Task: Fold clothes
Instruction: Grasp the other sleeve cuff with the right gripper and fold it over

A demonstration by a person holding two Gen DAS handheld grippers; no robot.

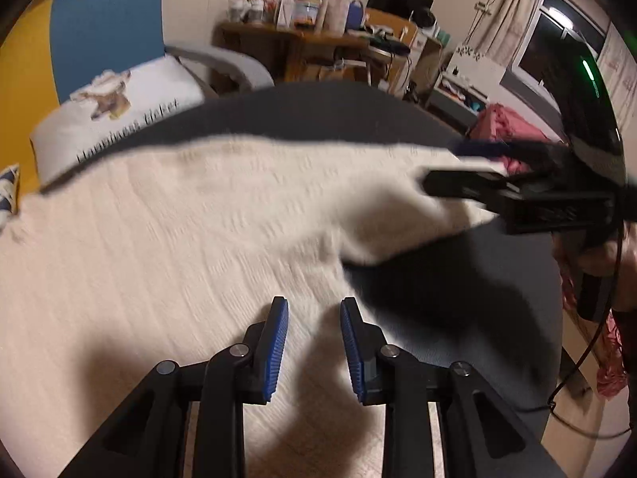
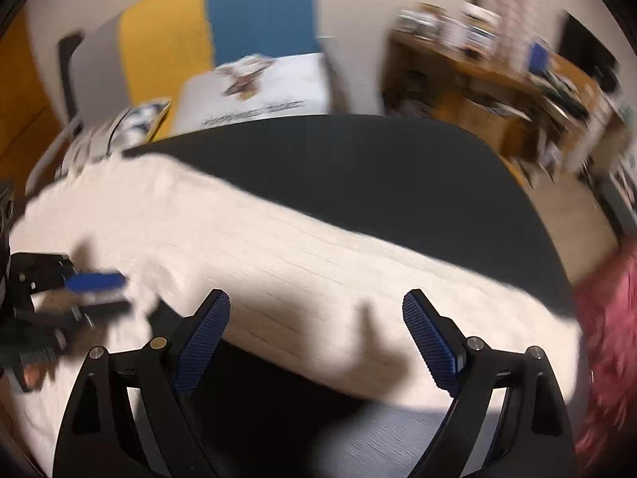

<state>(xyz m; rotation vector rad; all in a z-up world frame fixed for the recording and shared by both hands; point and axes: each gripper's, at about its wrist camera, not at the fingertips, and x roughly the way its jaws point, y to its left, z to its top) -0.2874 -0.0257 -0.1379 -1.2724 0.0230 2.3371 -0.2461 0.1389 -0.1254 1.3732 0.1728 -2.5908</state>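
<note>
Cloth (image 1: 167, 239), cream and knitted, lies spread over a dark table (image 1: 318, 115). It covers the near and left part of the table, and the far part is bare. One flap of the cloth hangs loose near the right edge.

In the left wrist view, the left gripper (image 1: 314, 346) hangs over the cloth. Its blue pads (image 1: 274, 354) sit partly apart, with a gap between them. Nothing is in the gap. The cloth lies under them.

The right gripper (image 2: 316, 342) is spread wide in its own view. Nothing is between its pads (image 2: 430, 342). It points down at the near edge of the cloth and its shadow falls there. In the left wrist view this gripper (image 1: 458, 167) is a blurry black shape above the loose flap.

A white pillow (image 1: 119, 119) with a picture and dark letters sits past the far side of the table. Behind it stands a blue and yellow panel (image 1: 107, 28). A wooden desk (image 1: 302, 44) full of small things is farther back. A pink cloth (image 1: 509, 123) lies off to the right.
</note>
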